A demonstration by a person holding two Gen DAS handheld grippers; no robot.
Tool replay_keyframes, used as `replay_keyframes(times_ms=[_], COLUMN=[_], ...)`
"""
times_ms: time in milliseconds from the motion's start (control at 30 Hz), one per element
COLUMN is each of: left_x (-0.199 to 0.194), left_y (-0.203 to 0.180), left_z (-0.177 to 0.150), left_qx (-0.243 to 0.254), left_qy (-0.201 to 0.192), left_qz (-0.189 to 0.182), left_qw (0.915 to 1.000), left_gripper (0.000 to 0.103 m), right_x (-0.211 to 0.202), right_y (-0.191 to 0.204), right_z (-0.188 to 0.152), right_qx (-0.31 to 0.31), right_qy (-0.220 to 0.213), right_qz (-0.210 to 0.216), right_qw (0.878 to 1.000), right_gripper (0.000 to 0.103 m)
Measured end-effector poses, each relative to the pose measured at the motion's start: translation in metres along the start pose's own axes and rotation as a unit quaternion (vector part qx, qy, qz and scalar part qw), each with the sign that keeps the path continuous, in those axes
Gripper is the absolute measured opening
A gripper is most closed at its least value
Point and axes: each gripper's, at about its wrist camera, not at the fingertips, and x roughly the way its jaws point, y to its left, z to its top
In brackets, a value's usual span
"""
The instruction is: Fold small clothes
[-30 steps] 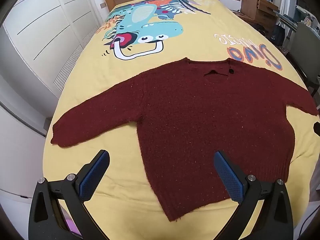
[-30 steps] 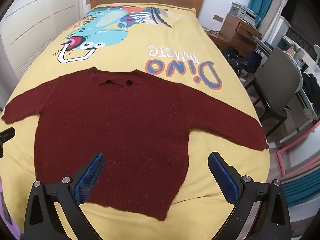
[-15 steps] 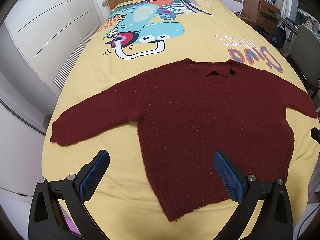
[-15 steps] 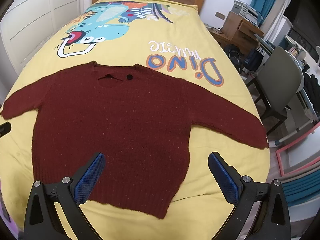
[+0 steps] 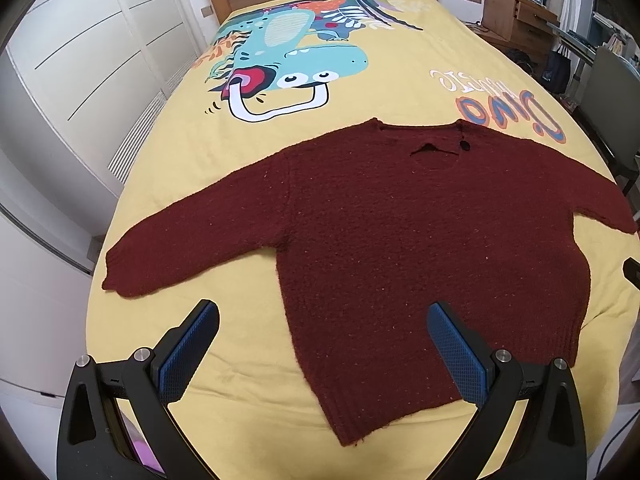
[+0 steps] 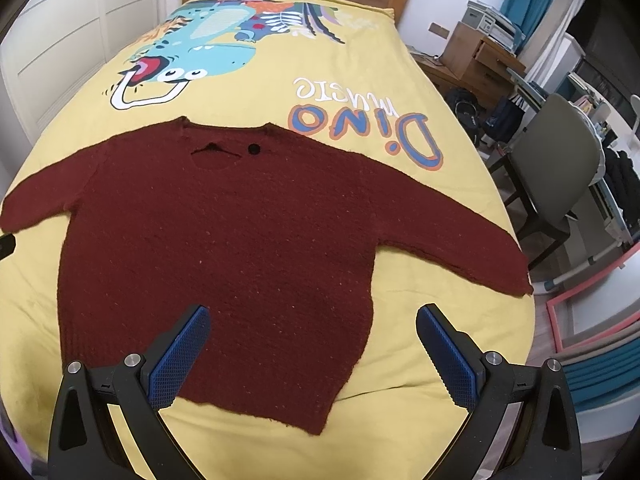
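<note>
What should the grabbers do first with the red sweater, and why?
Probably lower the left gripper to the sleeve cuff on its side, ready to fold it inward. The maroon sweater lies flat on the yellow bedspread, both sleeves spread, and both grippers are open, holding nothing.

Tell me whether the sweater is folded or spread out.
Spread out: the maroon sweater lies flat on the bed, both sleeves extended, no folds.

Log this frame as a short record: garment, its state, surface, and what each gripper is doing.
garment: dark red sweater
state: spread flat, both sleeves out, not yet folded
surface: yellow bedspread with dinosaur print
left gripper: open, empty, above the sweater's hem corner
right gripper: open, empty, above the hem
nearby: grey chair beside the bed
</note>
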Motion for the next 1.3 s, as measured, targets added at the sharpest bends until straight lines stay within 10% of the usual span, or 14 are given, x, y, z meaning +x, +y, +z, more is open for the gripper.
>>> replay_keyframes(times_ms=[1300], left_x=[0.0038], left_y=[0.0018], left_z=[0.0027], left_qx=[0.003], left_qy=[0.006], left_qz=[-0.008], left_qw=[0.9999], left_gripper=[0.102], right_x=[-0.0017], right_y=[-0.007], right_z=[-0.0017], right_qx=[0.002], right_qy=[0.002], right_qz=[-0.021], right_qw=[1.0], right_gripper=[0.103])
